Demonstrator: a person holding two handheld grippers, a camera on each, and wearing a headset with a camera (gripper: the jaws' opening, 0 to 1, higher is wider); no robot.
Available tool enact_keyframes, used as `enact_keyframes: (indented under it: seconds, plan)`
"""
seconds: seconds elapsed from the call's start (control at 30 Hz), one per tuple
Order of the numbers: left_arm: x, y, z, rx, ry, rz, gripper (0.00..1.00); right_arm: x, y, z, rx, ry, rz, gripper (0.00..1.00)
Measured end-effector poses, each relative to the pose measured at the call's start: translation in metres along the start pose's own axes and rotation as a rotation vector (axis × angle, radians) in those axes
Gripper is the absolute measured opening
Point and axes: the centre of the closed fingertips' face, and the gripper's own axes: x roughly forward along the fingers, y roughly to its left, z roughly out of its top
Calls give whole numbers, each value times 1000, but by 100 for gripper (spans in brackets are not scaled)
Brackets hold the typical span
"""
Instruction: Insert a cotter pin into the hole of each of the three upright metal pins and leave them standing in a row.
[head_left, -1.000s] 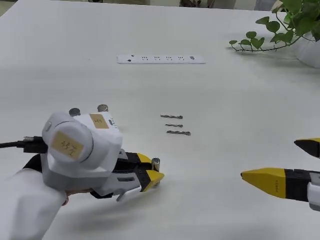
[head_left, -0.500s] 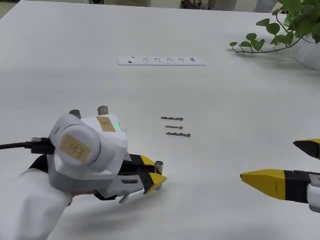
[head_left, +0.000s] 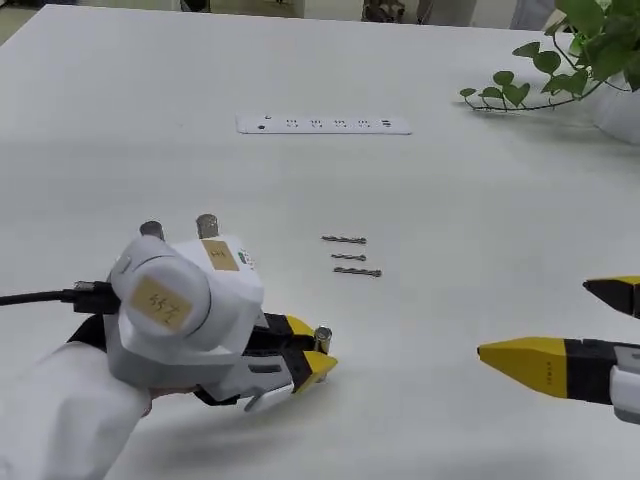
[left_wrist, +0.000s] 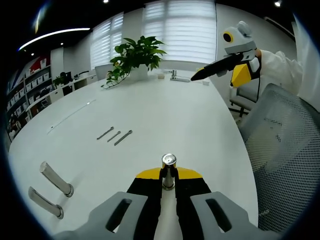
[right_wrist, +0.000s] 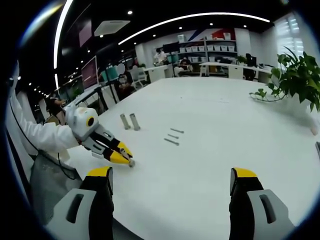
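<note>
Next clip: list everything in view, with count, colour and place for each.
cylindrical silver metal pins: 3, silver; two standing side by side on the table's near left, one held by the left gripper.
thin metal cotter pins: 3, silver-grey; lying loose at mid-table, parallel and apart.
flat power strip: 1, white; far side of the table.
leafy potted plant: 1, green with a white pot; far right corner.
large table: 1, white; under everything.
mesh chair: 1, grey; beside the table edge.
left gripper: 1, white body, yellow-black fingers; shut on the third pin.
right gripper: 1, yellow-black fingers; open, near right.
sleeve: 1, white; behind the left gripper.
</note>
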Motion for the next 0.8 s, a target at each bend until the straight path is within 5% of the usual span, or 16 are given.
enact_keyframes:
  seconds: [0.4,0.8]
  plan:
    - [-1,-1,4,-14,-11,0,8,-4,-1,0,-3,-4,-6,96]
    - [-26,-10,22,-54,-94,-51,52,-5,4,2,-16,-5,3,96]
